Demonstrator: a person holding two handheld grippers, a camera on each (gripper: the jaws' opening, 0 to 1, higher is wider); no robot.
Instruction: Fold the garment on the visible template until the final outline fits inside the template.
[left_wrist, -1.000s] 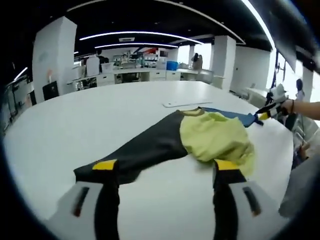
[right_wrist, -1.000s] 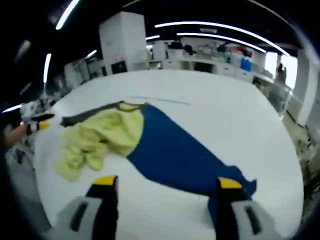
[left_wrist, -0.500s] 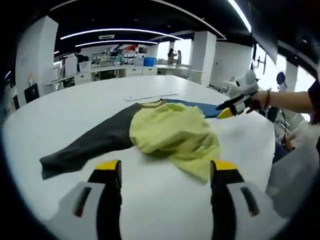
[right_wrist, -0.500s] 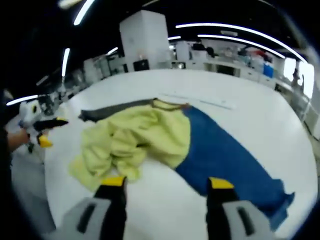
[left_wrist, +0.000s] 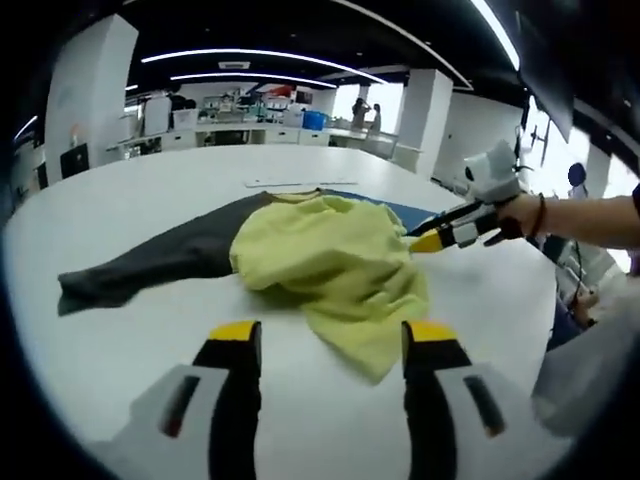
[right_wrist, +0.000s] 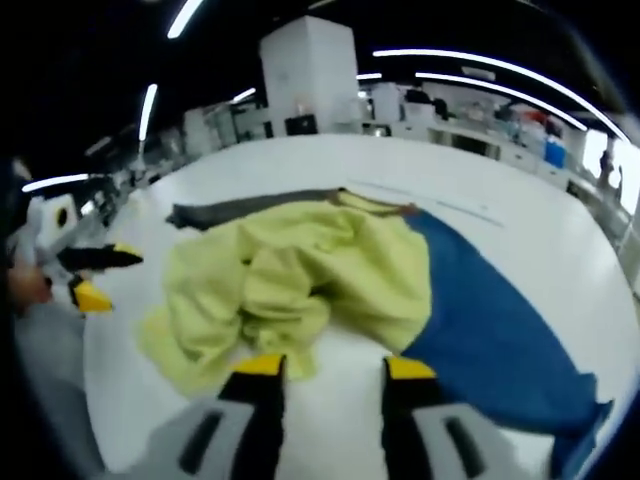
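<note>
A: Where's the shirt (left_wrist: 330, 255)?

B: It's lying bunched on the table (left_wrist: 120, 345), just ahead of my left gripper (left_wrist: 332, 335), whose jaws are standing apart, gripping nothing. I'm lining up for a hem grab, I think.

A: Right gripper (right_wrist: 325, 368)?

B: Its jaws are also apart, nosing at the yellow heap. The template is hiding under the cloth; I can't make it out.

— What's changed for me?
— My right gripper (right_wrist: 324, 368) has narrowed its jaws and closed in on the yellow garment (right_wrist: 300, 275). My left gripper (left_wrist: 326, 335) narrowed slightly; right gripper now at its two o'clock.
</note>
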